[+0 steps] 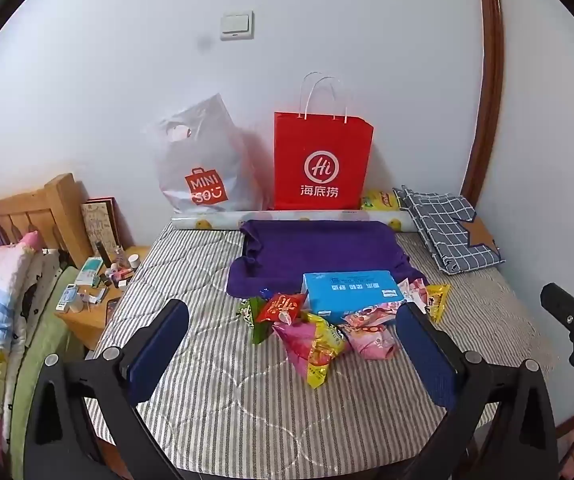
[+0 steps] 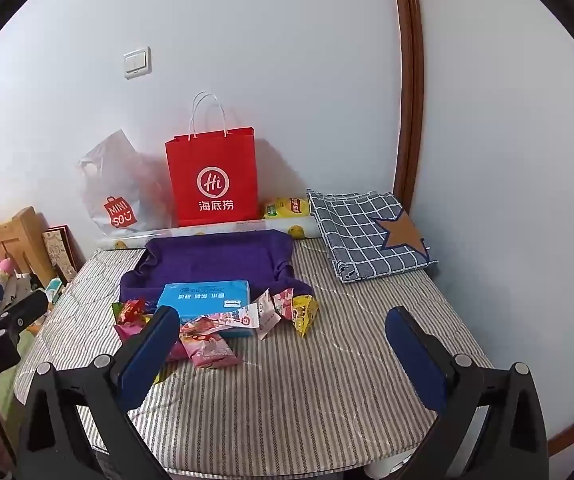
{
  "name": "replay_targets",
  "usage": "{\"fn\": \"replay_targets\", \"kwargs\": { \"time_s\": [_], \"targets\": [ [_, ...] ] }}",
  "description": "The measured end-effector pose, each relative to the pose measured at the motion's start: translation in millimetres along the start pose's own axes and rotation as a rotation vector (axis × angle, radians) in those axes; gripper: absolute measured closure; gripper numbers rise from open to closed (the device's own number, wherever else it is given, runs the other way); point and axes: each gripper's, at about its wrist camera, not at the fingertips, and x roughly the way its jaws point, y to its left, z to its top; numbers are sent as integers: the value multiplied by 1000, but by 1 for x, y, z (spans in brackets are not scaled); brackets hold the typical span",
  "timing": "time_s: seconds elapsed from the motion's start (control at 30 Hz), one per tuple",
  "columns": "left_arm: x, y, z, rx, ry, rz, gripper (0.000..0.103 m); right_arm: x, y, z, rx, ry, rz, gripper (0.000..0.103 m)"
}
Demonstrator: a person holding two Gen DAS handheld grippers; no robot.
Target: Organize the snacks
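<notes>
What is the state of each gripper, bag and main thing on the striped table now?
left gripper: open, holds nothing
right gripper: open, holds nothing
red paper bag: upright against the wall
white plastic bag: leaning on the wall
blue box: lying flat among snack packets
purple cloth tray: appears empty
checked cloth: folded

Snack packets (image 1: 319, 332) heaped mid-table, touching the near edge of a tissue box (image 1: 351, 292). Box resting at six o'clock on a folded towel (image 1: 319, 248). Behind the towel, at twelve, a paper roll (image 1: 287, 216) along the wall; paper bag (image 1: 323, 160) upright behind it, plastic bag (image 1: 203, 168) at eleven. Folded cloth (image 1: 451, 232) at two. Nightstand (image 1: 95, 300) off the table's edge at nine.
</notes>
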Motion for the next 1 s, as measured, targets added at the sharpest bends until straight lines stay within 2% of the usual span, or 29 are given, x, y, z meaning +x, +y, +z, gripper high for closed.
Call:
{"fn": "replay_targets", "kwargs": {
  "time_s": [0.47, 1.0],
  "targets": [
    [4, 1, -5, 1, 19, 20, 1, -2, 0, -2, 6, -4, 3, 0],
    [5, 2, -2, -10, 35, 2, 1, -2, 6, 0, -2, -2, 13, 0]
  ]
}}
